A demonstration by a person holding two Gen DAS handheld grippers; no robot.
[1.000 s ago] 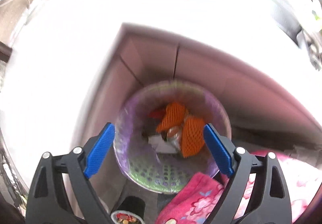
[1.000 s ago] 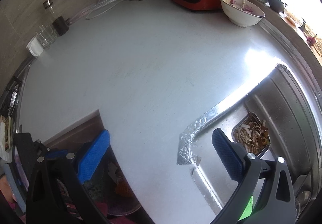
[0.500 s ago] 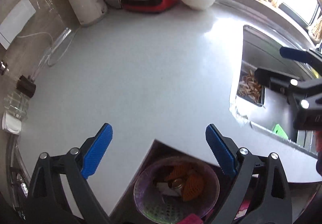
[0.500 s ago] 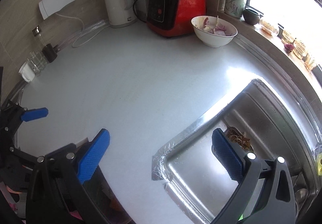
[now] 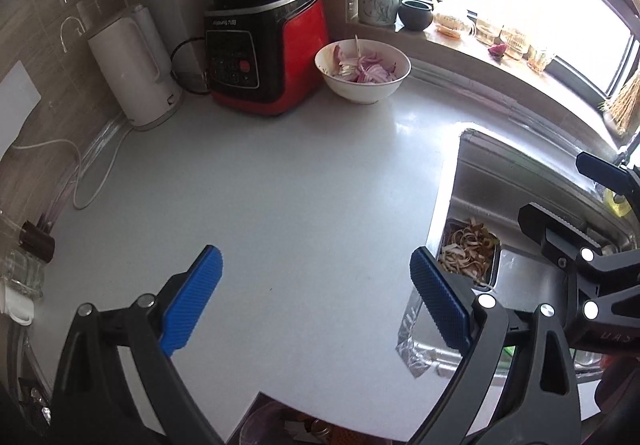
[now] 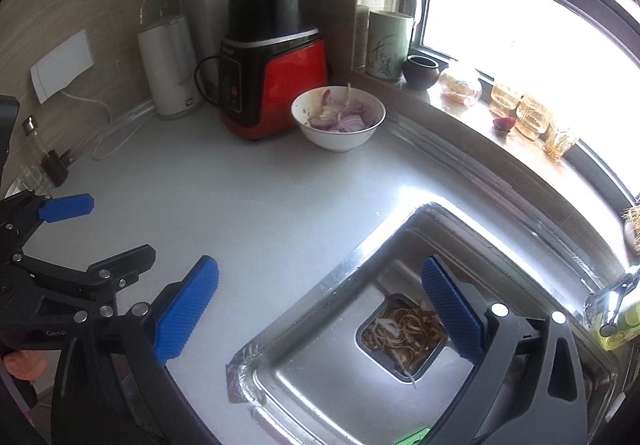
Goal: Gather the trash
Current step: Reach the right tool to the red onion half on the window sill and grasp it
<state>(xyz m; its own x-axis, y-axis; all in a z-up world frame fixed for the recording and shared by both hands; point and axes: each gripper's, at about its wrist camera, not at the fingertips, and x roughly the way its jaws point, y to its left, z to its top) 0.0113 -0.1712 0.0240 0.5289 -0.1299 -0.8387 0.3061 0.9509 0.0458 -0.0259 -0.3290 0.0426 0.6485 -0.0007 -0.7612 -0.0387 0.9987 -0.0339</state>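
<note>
Brown vegetable peelings fill a small square strainer in the steel sink, also seen in the left wrist view as peelings. My right gripper hangs open above the sink's near corner, empty. My left gripper is open and empty over the white counter. A white bowl of onion scraps stands by the window corner. A sliver of the trash bin shows below the counter's front edge.
A red and black blender and a white kettle stand at the back wall, with a cable trailing on the counter. Jars and cups line the window sill. Small bottles sit at the far left.
The left gripper has risen from above the trash bin to over the counter, so the bin has dropped to the frame's bottom edge. The right gripper has lifted and swung toward the sink.
</note>
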